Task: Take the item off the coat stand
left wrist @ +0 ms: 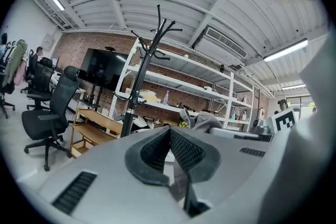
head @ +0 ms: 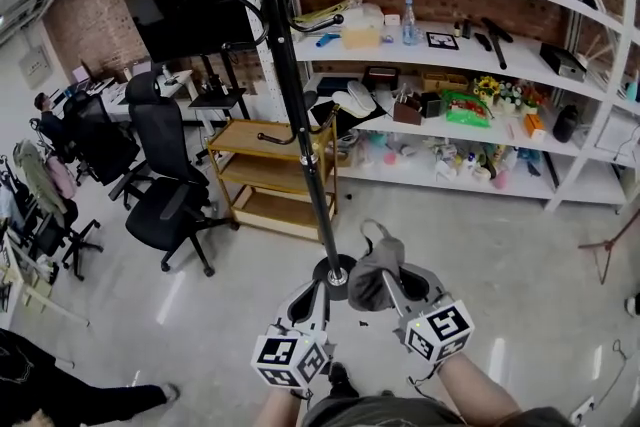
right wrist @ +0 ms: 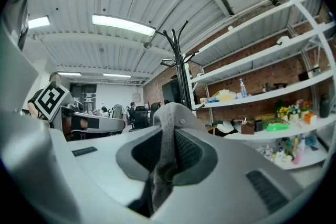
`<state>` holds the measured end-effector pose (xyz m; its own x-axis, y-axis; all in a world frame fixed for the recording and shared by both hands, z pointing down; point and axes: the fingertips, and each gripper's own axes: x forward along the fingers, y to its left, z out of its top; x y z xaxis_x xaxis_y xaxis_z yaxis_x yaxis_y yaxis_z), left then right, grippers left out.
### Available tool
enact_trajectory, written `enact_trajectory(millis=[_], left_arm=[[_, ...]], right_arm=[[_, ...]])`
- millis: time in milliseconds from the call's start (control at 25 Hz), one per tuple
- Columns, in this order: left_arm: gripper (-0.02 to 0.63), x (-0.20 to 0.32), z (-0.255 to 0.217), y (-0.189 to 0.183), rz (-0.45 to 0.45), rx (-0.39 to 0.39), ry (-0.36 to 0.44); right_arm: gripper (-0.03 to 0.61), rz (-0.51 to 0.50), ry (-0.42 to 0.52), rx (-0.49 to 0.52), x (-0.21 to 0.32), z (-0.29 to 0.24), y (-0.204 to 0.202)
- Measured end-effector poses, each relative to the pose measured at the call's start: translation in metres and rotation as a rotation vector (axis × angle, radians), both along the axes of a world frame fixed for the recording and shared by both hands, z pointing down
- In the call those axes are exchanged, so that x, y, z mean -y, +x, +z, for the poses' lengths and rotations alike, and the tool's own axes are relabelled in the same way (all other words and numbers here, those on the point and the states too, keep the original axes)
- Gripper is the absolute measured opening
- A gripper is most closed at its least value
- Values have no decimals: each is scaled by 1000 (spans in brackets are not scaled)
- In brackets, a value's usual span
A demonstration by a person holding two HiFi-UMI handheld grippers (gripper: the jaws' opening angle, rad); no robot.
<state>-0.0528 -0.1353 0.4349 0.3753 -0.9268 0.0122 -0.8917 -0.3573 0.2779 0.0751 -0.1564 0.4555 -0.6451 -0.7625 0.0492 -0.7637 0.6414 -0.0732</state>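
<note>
One cap (head: 375,262): grey, clear of coat stand (head: 297,115), so already removed.
Right gripper (head: 392,283) fingers: pinching cap.
Left gripper (head: 316,293) fingers: pressed together, empty.

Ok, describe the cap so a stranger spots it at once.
Find the black coat stand before the white shelves. By its base, the right gripper is shut on the cap. It alone is soft grey cloth among hard metal and plastic.

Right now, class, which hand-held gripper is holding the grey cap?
The right hand-held gripper, shut on the grey cap; the left hand-held gripper holds nothing, its jaws together.
</note>
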Motion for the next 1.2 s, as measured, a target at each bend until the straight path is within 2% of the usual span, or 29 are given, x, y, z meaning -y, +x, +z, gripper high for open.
enact_trajectory(millis=[760, 1200], left_arm=[[8, -51, 10, 41, -39, -7, -19], [8, -69, 19, 48, -32, 0, -39]], right_arm=[[41, -44, -19, -35, -46, 14, 37], [41, -48, -40, -43, -64, 26, 45]])
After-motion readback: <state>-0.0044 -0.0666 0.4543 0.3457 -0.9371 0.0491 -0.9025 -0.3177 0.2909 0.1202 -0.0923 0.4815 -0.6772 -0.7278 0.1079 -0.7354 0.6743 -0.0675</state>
